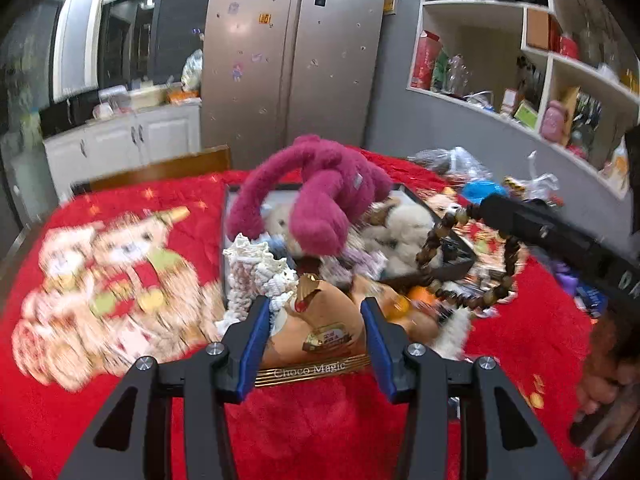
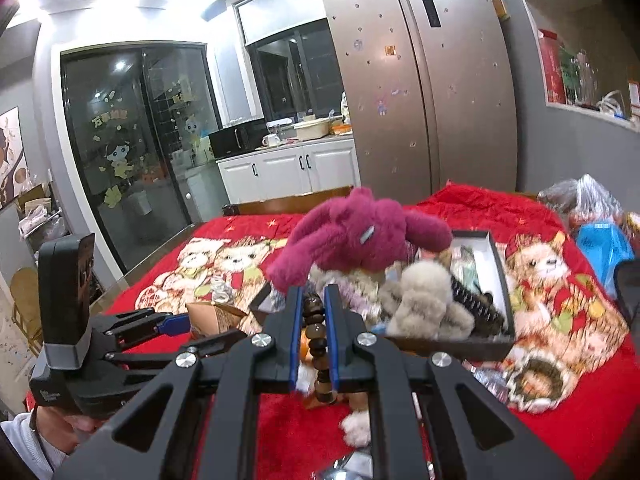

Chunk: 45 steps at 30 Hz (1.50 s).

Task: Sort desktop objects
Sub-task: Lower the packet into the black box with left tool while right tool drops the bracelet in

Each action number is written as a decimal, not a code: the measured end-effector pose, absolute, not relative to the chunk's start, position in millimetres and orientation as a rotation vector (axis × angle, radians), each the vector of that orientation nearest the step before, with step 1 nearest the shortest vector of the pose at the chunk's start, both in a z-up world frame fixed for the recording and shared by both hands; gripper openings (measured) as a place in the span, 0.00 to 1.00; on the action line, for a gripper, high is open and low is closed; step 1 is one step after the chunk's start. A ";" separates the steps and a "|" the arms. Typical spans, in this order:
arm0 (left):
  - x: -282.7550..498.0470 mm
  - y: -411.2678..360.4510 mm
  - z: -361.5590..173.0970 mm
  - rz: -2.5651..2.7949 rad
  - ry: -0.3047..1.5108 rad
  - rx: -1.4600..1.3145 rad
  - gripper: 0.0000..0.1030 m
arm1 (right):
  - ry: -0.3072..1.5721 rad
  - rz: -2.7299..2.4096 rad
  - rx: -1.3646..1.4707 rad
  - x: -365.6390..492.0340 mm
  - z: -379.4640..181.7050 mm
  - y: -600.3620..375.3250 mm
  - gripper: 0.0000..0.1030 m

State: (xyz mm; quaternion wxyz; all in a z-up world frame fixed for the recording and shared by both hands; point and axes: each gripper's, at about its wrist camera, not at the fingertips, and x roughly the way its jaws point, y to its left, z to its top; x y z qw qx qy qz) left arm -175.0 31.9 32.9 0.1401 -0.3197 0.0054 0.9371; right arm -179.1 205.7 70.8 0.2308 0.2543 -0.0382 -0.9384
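Grippers, near to far: left gripper (image 1: 316, 334) clamps the upright tan Choco Magic packet (image 1: 320, 328); right gripper (image 2: 313, 312) pinches a brown bead string (image 2: 316, 320) hanging lengthwise; tray (image 2: 502, 280) of plush toys, magenta bear (image 2: 360, 236) uppermost, lies just beyond both

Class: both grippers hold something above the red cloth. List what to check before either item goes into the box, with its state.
1. Left gripper clamped on the Choco Magic pack: ok.
2. Right gripper shut on the bead string: ok.
3. Beads hanging free of other things: cannot tell.
4. Free room in the box: not ok, the pink plush and pale toys fill it.
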 end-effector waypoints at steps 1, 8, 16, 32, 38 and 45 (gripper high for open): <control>-178.9 36.6 34.4 2.712 0.053 -0.921 0.46 | -0.098 -2.584 0.702 -184.0 74.4 204.4 0.11; -213.1 44.8 25.7 2.707 0.044 -0.967 0.46 | -0.084 -2.596 0.726 -226.5 87.1 196.5 0.11; -246.1 42.1 0.5 2.713 0.025 -1.041 0.46 | -0.073 -2.602 0.733 -266.5 77.9 193.1 0.11; -294.0 39.4 -10.7 2.704 -0.033 -1.009 0.40 | -0.097 -2.555 0.863 -307.1 26.6 194.4 0.11; -290.1 43.8 -15.0 2.695 0.013 -1.005 0.41 | -0.064 -2.553 0.926 -315.9 5.1 188.4 0.11; -291.0 45.3 -17.2 2.693 0.031 -1.008 0.41 | -0.035 -2.555 0.963 -320.9 -6.9 184.2 0.11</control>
